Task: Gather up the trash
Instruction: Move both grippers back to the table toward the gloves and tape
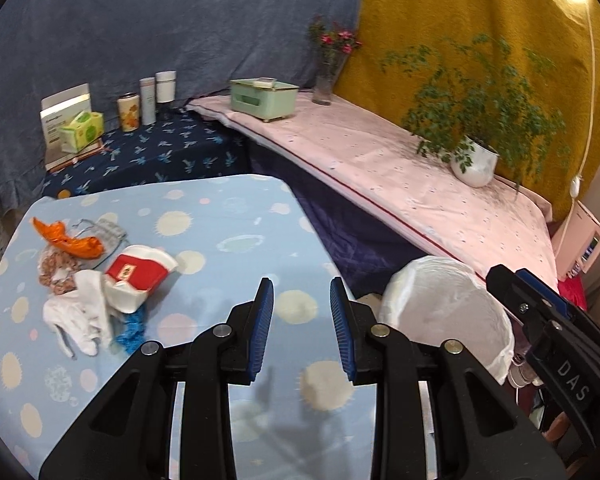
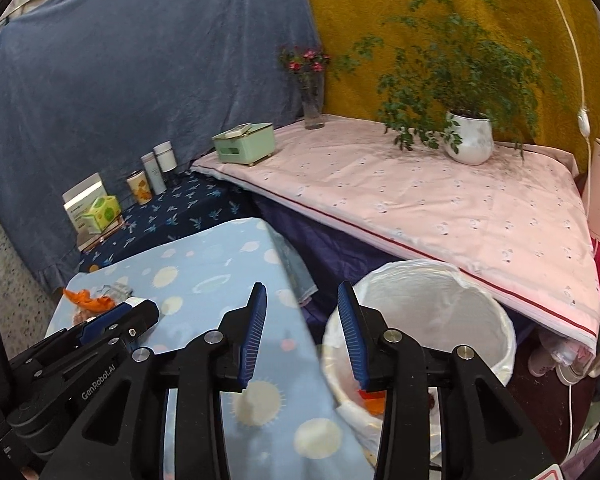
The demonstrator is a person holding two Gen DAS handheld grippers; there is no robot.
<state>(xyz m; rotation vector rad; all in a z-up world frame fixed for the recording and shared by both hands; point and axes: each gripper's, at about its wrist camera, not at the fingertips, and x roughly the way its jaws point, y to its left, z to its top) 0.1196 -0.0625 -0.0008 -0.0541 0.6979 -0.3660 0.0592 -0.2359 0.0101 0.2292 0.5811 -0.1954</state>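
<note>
Blue drape (image 1: 172, 20) beside mustard drape (image 1: 480, 8), pink-covered bench (image 1: 400, 168) below.

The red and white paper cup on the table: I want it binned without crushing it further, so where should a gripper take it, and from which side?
Probably best by the cup's white rim, approached from above on its right, open-table side. The red and white paper cup lies tipped on its side, with a white tissue and blue scrap crowding its left and near sides.
</note>
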